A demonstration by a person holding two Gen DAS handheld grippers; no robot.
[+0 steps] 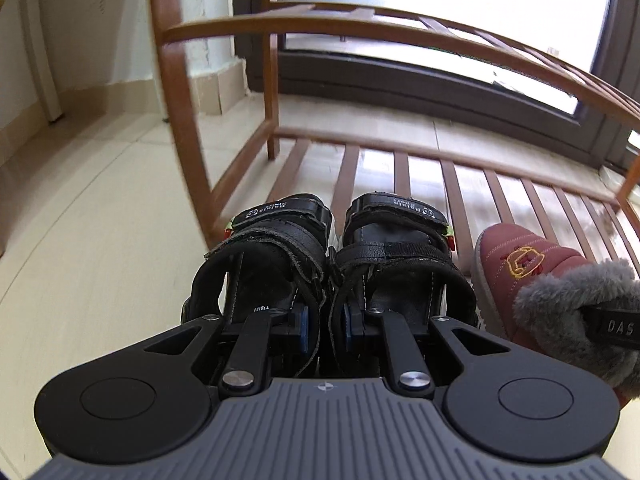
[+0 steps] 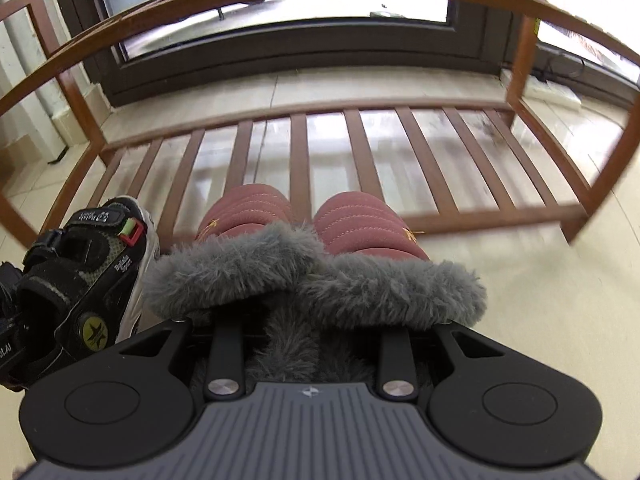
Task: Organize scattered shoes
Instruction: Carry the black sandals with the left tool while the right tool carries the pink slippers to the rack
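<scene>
1. Left gripper (image 1: 326,326) is nearly closed, its blue pads pinching the inner heel straps of the pair of black sandals (image 1: 336,248); both sandals hang from it side by side, toes pointing away.
2. Sandals sit in the air just in front of the lower slatted shelf (image 1: 400,168) of the brown shoe rack (image 1: 176,92), near its left end post.
3. Right gripper (image 2: 308,336) is partly closed; its fingertips are buried in grey fur, so contact is hard to confirm, but it seems to clamp the touching inner collars of the pair of red fur-lined slippers (image 2: 320,248).
4. Slippers are held together, toes forward, over the front edge of the same lower shelf, roughly mid-rack in the right wrist view.
5. Slippers are just right of the sandals; the red toe with yellow embroidery shows beside the right sandal in the left wrist view.
6. Behind the rack: cream tiled floor (image 1: 80,200) and a dark-framed glass door (image 2: 280,52).
7. Rack edges are motion-blurred in both views.
</scene>
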